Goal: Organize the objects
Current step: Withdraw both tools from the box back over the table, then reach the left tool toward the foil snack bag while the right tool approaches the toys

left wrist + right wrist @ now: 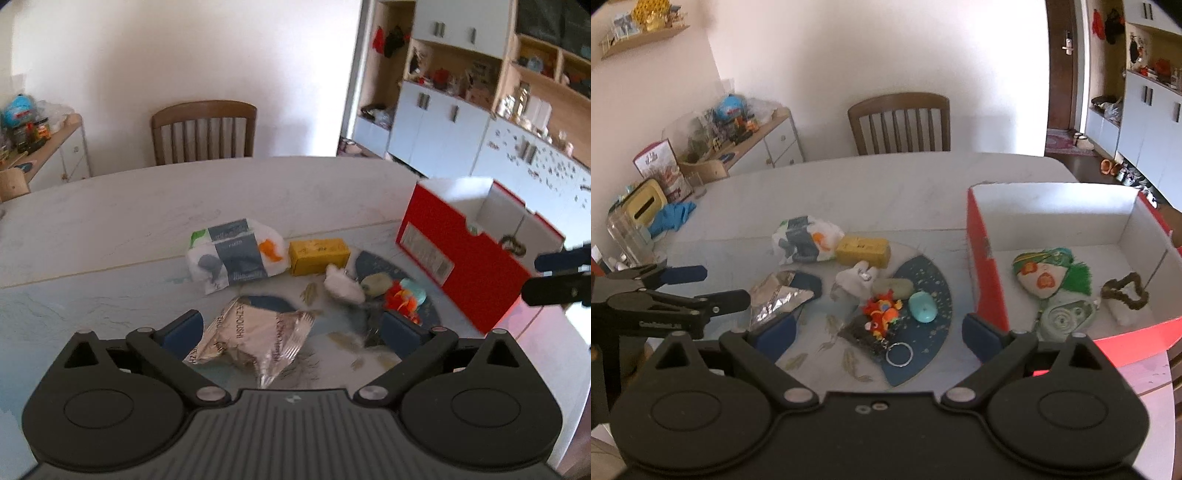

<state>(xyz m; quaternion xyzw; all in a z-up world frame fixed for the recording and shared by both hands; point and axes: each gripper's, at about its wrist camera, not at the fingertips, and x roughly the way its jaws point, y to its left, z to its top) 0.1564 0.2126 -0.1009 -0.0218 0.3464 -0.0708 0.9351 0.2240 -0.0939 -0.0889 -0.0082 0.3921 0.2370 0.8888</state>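
A crumpled silver foil packet (255,339) lies on the table between the wide-spread fingers of my left gripper (291,328), which is open and not touching it. Behind it lie a white and grey pack (236,254), a yellow box (319,255), a white soft toy (343,286), a pale green oval (376,283), a red-orange keychain toy (881,312) with a metal ring (899,354), and a turquoise oval (922,306). My right gripper (877,334) is open above the keychain. The red box (988,273) on the right holds a green-haired mask (1045,275) and a brown scrunchie (1124,293).
A blue fan-shaped mat (931,295) lies under the small items. A wooden chair (899,123) stands at the table's far side. A tissue box (644,208) and blue gloves (670,216) sit at the far left. Cabinets (439,125) line the right wall.
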